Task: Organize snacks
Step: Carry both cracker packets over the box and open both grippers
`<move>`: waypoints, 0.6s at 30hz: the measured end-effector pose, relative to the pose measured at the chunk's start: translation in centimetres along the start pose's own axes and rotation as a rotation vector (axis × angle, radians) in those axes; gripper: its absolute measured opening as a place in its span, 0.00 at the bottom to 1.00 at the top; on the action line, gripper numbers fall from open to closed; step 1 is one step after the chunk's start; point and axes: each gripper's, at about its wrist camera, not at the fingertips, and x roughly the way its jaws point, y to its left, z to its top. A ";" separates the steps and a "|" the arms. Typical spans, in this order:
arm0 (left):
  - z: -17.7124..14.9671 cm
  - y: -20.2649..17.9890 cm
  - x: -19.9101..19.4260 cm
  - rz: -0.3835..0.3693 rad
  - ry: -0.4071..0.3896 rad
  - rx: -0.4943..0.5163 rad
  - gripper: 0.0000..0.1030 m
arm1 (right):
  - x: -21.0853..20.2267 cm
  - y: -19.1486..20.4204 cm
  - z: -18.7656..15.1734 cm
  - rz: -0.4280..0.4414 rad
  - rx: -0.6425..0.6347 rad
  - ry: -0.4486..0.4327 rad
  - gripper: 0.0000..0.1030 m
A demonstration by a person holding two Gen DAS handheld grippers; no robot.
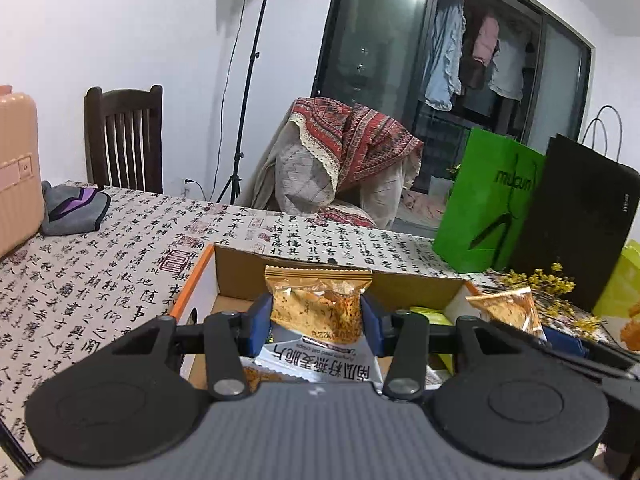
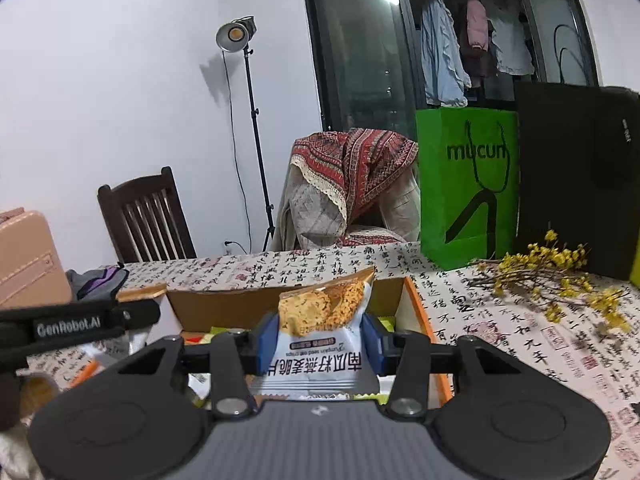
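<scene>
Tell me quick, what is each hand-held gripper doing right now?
Left hand-held gripper: closed on an oat crisp packet.
Right hand-held gripper: closed on a second oat crisp packet.

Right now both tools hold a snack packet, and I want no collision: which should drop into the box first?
Probably the left tool: its packet hangs over the cardboard box, while the right tool reaches it from the box's edge.

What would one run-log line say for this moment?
left hand-held gripper: shut on snack packet | right hand-held gripper: shut on second snack packet | both over cardboard box
</scene>
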 end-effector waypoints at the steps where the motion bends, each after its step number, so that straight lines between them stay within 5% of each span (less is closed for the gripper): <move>1: -0.3 0.2 0.5 0.002 0.004 -0.002 0.46 | 0.5 -0.2 -0.4 0.005 -0.001 0.008 0.43; 13: -1.6 1.1 1.9 0.023 0.015 0.015 0.48 | 2.0 0.0 -1.8 -0.003 -0.046 0.042 0.47; 15: -1.7 1.1 1.4 0.023 -0.010 0.010 0.56 | 1.9 -0.1 -1.8 0.005 -0.041 0.042 0.48; 17: -1.6 1.3 0.9 0.022 -0.038 -0.004 0.85 | 1.8 -0.3 -1.8 0.008 -0.034 0.039 0.58; 18: -1.6 1.4 0.7 0.029 -0.051 -0.008 0.90 | 1.8 -0.3 -1.9 0.006 -0.033 0.037 0.71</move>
